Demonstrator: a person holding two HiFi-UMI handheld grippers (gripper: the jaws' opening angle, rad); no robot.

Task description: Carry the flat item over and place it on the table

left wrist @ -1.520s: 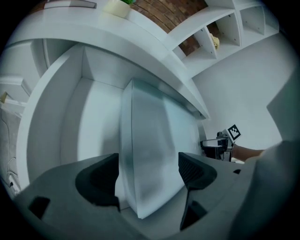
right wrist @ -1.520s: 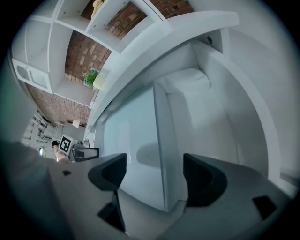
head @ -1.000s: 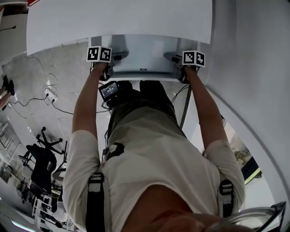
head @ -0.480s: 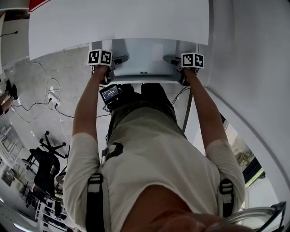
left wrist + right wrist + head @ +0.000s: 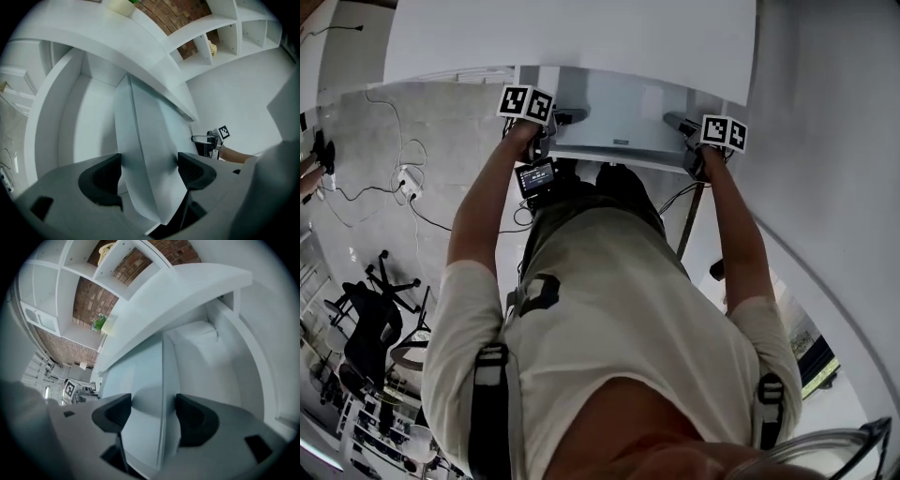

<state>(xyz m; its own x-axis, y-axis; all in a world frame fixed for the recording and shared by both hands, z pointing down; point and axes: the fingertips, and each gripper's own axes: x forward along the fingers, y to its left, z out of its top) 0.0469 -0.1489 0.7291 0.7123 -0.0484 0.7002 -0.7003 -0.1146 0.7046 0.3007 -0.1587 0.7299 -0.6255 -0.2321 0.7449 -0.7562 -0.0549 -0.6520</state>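
The flat item, a pale grey panel, hangs level between my two grippers, just below the edge of the white table. My left gripper is shut on the panel's left end, and the panel stands edge-on between its dark pads. My right gripper holds the right end; its jaws have just been closing, and both pads press on the panel. The table top arches close above the panel in both gripper views.
A dark table leg runs down by my right arm. On the floor to the left lie cables and an office chair. White shelves against a brick wall stand beyond the table.
Both grippers have risen a little with the panel held between them, closer to the table's edge. The head view has shifted slightly, so everything sits further right.
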